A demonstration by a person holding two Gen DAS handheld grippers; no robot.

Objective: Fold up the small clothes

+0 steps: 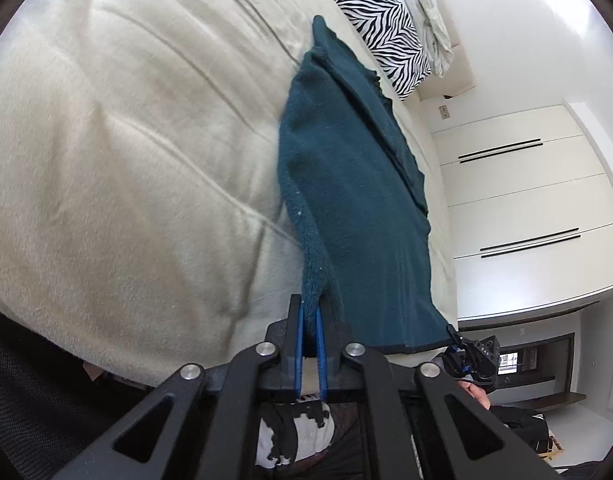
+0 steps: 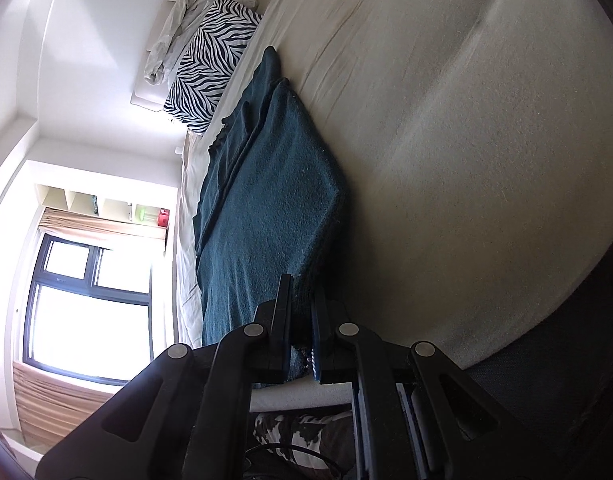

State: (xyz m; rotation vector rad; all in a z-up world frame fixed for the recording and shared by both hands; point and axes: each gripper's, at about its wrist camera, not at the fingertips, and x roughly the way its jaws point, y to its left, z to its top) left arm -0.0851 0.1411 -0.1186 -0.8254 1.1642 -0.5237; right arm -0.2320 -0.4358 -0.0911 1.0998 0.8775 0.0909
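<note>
A dark teal fleece garment (image 1: 354, 184) lies stretched along the cream bed cover (image 1: 126, 140), with one layer folded over another. My left gripper (image 1: 311, 308) is shut on its near corner. In the left wrist view my right gripper (image 1: 472, 354) holds the other near corner at the far right. In the right wrist view the same teal garment (image 2: 266, 208) runs away from me, and my right gripper (image 2: 302, 292) is shut on its near edge above the cream cover (image 2: 446, 140).
A zebra-print pillow (image 1: 382, 28) and a crumpled pale sheet (image 1: 426, 12) lie at the bed's far end. White wardrobe doors (image 1: 526, 200) stand beside the bed. A bright window (image 2: 86, 300) with curtains shows in the right wrist view.
</note>
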